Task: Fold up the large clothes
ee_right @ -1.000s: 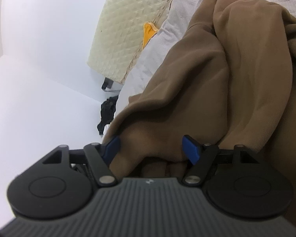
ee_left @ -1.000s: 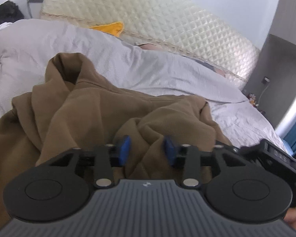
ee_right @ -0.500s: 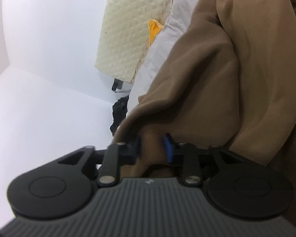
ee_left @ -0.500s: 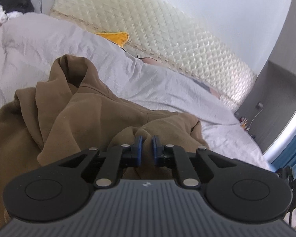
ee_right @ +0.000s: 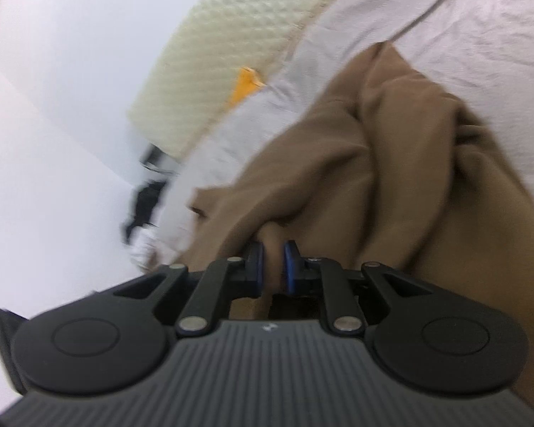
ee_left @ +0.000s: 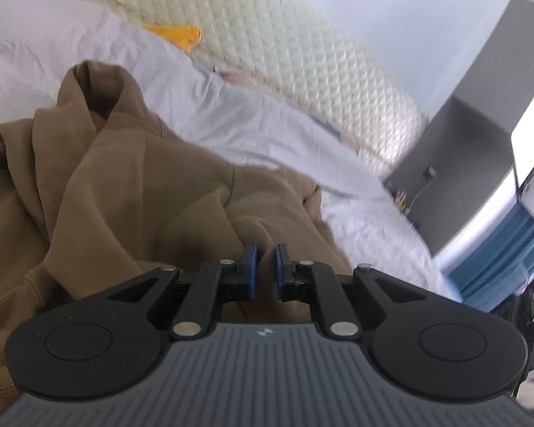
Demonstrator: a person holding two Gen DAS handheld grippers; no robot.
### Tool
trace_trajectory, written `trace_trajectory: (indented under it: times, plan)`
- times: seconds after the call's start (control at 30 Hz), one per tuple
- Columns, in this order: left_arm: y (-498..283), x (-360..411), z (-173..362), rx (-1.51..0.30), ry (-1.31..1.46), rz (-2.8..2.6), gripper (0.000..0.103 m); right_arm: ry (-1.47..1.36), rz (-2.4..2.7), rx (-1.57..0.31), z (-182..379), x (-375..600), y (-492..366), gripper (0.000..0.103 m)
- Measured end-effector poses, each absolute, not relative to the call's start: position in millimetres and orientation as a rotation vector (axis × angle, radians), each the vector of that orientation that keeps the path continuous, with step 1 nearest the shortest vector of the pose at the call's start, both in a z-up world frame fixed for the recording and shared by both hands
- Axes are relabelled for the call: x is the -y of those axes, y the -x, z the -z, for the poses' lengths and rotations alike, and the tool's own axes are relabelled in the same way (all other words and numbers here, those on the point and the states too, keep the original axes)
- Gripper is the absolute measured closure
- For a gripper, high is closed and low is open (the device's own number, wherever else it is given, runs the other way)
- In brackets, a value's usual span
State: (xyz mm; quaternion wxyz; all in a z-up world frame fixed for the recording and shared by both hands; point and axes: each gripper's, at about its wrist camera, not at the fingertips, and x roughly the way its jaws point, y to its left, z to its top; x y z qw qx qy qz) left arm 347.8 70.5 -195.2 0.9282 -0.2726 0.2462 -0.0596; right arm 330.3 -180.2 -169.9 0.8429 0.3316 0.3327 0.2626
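Note:
A large brown sweatshirt [ee_left: 131, 185] lies crumpled on a bed with a pale grey sheet [ee_left: 252, 117]. My left gripper [ee_left: 265, 261] is shut on a ridge of the brown fabric near the garment's right side. In the right wrist view the same brown sweatshirt [ee_right: 373, 163] fills the middle. My right gripper [ee_right: 274, 261] has a fold of that fabric pinched between its blue pads, and its jaws are still closing. The view there is blurred and tilted.
A cream quilted headboard [ee_left: 302, 53] runs along the far side of the bed, with a yellow cloth [ee_left: 176, 33] tucked at its foot. A grey cabinet [ee_left: 480, 135] and blue curtain [ee_left: 498, 249] stand at the right. Dark clothing [ee_right: 144, 203] lies beyond the bed's corner.
Both grippers went from open to closed on folds of the brown sweatshirt. The right gripper has since risen and rolled, pulling the fabric with it; the left shifted slightly.

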Motion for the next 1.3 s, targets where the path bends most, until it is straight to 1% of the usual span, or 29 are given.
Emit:
trace_trajectory:
  times: [0.1, 0.33, 0.37, 0.47, 0.5, 0.6, 0.67, 0.7, 0.73, 0.8, 0.83, 0.87, 0.93, 1.1, 1.17, 1.23, 1.27, 1.3]
  plan:
    - [-353, -66, 207, -0.561, 0.525, 0.113, 0.090, -0.655, -0.495, -0.750, 181, 178, -329, 0.088]
    - [-371, -56, 237, -0.699, 0.493, 0.106, 0.089, -0.599, -0.463, -0.781, 186, 177, -329, 0.086]
    - [-374, -53, 240, -0.710, 0.474, 0.105, 0.087, -0.597, -0.463, -0.787, 186, 178, -329, 0.086]
    - [-378, -44, 243, -0.721, 0.412, 0.095, 0.087, -0.634, -0.472, -0.811, 187, 183, -334, 0.082]
    - [-378, -43, 243, -0.723, 0.408, 0.091, 0.087, -0.643, -0.482, -0.815, 187, 186, -335, 0.079]
    - [-378, -45, 242, -0.718, 0.419, 0.088, 0.086, -0.636, -0.503, -0.807, 177, 192, -334, 0.079]
    - [-375, -48, 242, -0.701, 0.437, 0.091, 0.086, -0.607, -0.487, -0.765, 166, 195, -330, 0.078]
    - [-371, -49, 240, -0.692, 0.447, 0.092, 0.086, -0.589, -0.481, -0.742, 161, 197, -329, 0.073]
    - [-369, -51, 237, -0.681, 0.456, 0.090, 0.084, -0.571, -0.478, -0.718, 156, 198, -327, 0.065]
    - [-366, -53, 230, -0.670, 0.471, 0.090, 0.075, -0.566, -0.491, -0.672, 151, 200, -326, 0.055]
    - [-363, -56, 226, -0.664, 0.487, 0.094, 0.062, -0.569, -0.498, -0.655, 150, 201, -326, 0.050]
    - [-360, -60, 224, -0.654, 0.503, 0.097, 0.049, -0.570, -0.501, -0.642, 149, 200, -327, 0.048]
    - [-351, -66, 216, -0.626, 0.524, 0.102, 0.044, -0.571, -0.509, -0.616, 147, 197, -326, 0.046]
    - [-342, -78, 204, -0.547, 0.501, 0.067, 0.043, -0.540, -0.541, -0.514, 133, 185, -326, 0.046]
    - [-349, -81, 207, -0.555, 0.493, 0.056, 0.043, -0.520, -0.563, -0.477, 128, 177, -331, 0.047]
    - [-354, -82, 211, -0.577, 0.496, 0.054, 0.043, -0.492, -0.583, -0.490, 128, 165, -342, 0.048]
    - [-358, -82, 215, -0.592, 0.494, 0.054, 0.043, -0.458, -0.576, -0.515, 131, 156, -349, 0.049]
    - [-360, -82, 218, -0.602, 0.483, 0.051, 0.043, -0.428, -0.567, -0.534, 133, 150, -353, 0.056]
